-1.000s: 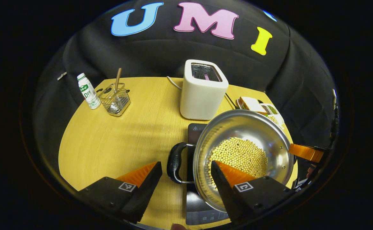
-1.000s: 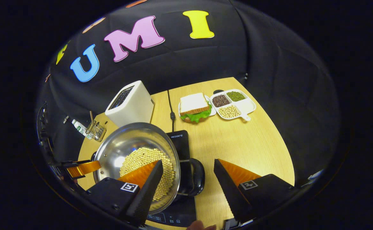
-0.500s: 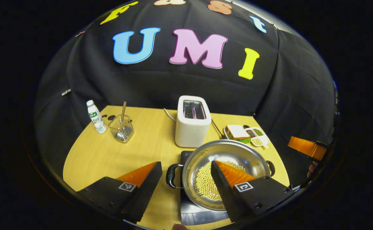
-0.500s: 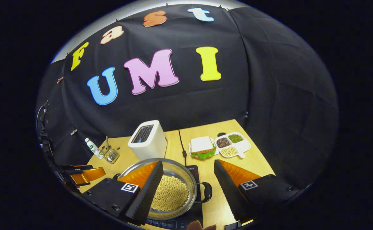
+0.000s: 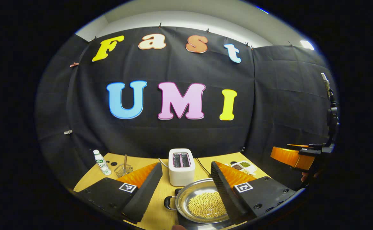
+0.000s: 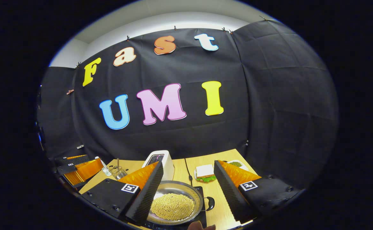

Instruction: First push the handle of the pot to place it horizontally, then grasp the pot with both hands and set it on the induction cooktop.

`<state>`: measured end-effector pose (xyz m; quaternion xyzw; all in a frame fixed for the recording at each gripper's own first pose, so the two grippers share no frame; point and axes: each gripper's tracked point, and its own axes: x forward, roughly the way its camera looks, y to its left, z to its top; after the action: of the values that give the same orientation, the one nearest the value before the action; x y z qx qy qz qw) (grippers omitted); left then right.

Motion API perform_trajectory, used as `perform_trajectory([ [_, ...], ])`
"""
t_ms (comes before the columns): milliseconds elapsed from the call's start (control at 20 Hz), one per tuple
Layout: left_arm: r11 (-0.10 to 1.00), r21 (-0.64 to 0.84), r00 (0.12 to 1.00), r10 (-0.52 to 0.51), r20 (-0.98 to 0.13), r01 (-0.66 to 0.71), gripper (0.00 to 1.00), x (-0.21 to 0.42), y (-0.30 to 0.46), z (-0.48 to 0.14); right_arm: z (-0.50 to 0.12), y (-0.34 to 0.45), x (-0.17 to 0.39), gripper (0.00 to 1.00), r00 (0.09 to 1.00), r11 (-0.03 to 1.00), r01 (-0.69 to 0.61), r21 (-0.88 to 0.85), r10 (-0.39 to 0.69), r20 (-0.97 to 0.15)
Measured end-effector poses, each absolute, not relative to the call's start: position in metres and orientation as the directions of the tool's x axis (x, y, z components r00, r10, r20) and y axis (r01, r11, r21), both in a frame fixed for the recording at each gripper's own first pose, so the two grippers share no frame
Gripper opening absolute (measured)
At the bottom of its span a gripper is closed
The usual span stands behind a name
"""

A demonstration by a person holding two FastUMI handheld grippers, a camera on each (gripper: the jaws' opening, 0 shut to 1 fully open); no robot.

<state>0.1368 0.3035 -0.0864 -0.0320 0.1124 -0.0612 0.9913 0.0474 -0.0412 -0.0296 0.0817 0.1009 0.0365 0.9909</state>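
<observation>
The steel pot [image 5: 189, 193] holds soybeans and rests on the black induction cooktop [image 5: 180, 221] near the table's front edge. Its black side handles [image 5: 169, 202] point left and right. My left gripper [image 5: 185, 166] hovers open, high above and behind the pot, with nothing between its fingers. In the right gripper view the pot [image 6: 170, 189] sits on the cooktop [image 6: 203, 214] with one handle [image 6: 209, 203] showing. My right gripper [image 6: 188, 164] is open too, well above the pot. Each gripper shows far off in the other's view: the right gripper [image 5: 290, 156] and the left gripper [image 6: 78, 167].
A white toaster [image 5: 181, 166] stands just behind the cooktop on the wooden table [image 5: 94, 179]. A small bottle [image 5: 102, 162] and a wire holder [image 5: 124, 170] sit at the back left. A sandwich [image 6: 204, 171] and a sectioned dish [image 5: 244, 165] lie at the back right.
Both grippers have risen and drawn back from the pot, which was lowered onto the cooktop and now looks small and far below. Both stayed open.
</observation>
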Motion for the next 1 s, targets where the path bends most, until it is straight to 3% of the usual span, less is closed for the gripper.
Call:
perform_trajectory([
  [450,0.992,-0.050,0.985,-0.120,-0.121,0.115,0.95,0.110,0.300,-0.047,0.011,-0.057,0.012,0.98,0.999,0.995,-0.019,0.100,0.023,-0.033],
  [1000,0.992,-0.036,0.981,-0.125,-0.146,0.121,0.95,0.117,0.304,-0.049,0.002,-0.058,0.010,0.98,0.998,0.994,-0.004,0.107,0.011,-0.064],
])
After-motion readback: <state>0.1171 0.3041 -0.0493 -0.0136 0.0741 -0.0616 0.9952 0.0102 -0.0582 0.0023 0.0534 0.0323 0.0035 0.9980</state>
